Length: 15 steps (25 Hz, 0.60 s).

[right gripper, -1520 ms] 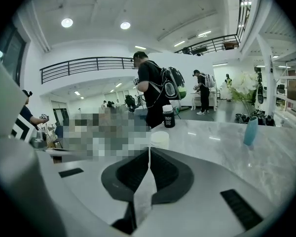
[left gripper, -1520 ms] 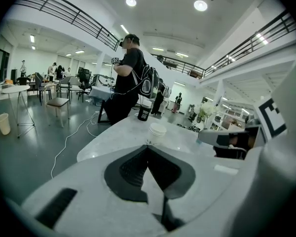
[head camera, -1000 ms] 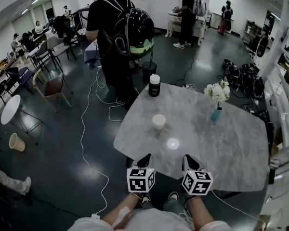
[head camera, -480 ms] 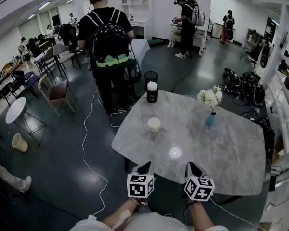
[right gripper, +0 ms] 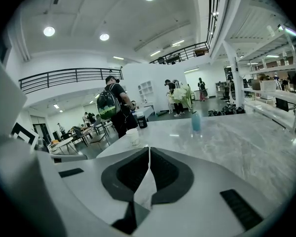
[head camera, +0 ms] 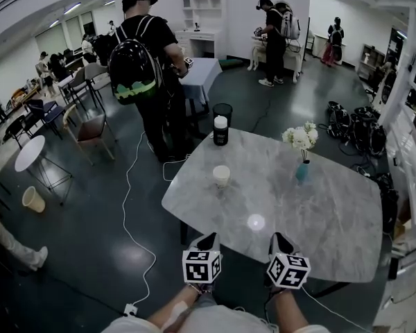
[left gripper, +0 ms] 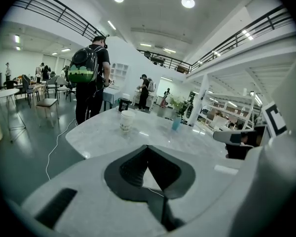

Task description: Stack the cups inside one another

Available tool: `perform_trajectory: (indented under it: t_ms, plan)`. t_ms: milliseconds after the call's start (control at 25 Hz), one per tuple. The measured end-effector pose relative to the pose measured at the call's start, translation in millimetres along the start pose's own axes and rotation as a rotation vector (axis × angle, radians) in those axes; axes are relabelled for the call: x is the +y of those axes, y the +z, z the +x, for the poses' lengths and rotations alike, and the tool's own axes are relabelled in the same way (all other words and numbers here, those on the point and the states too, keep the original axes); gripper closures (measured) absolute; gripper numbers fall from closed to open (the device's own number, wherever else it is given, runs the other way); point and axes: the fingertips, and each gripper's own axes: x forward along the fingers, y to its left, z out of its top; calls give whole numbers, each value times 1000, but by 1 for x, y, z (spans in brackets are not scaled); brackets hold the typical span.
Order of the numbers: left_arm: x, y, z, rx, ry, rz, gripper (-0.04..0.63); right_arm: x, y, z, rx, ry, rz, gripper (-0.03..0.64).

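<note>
Your left gripper (head camera: 209, 239) and right gripper (head camera: 278, 238) are both closed, holding nothing, low in the frame; the paper cup (head camera: 222, 175) stands apart near centre.

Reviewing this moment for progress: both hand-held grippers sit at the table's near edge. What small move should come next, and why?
Probably reach the left hand-held gripper forward toward the white paper cup, opening its jaws. It and the right hand-held gripper are both shut and empty, and the cup stands untouched farther up the marble table, nearer the left one.
</note>
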Motion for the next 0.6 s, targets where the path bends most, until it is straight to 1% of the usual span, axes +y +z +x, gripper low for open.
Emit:
perform_trajectory:
  t_ms: [200,400,600]
  plan:
    - [-1,1,5,-4,6,9,600,-3,-3,2,1,6,-8,601]
    - [-2,3,5,0,3,16,600,0,-1,3,-2,-5,-42,609]
    - [-2,12,8,-8,1,27,600,3,4,9,-4,0,-37,609]
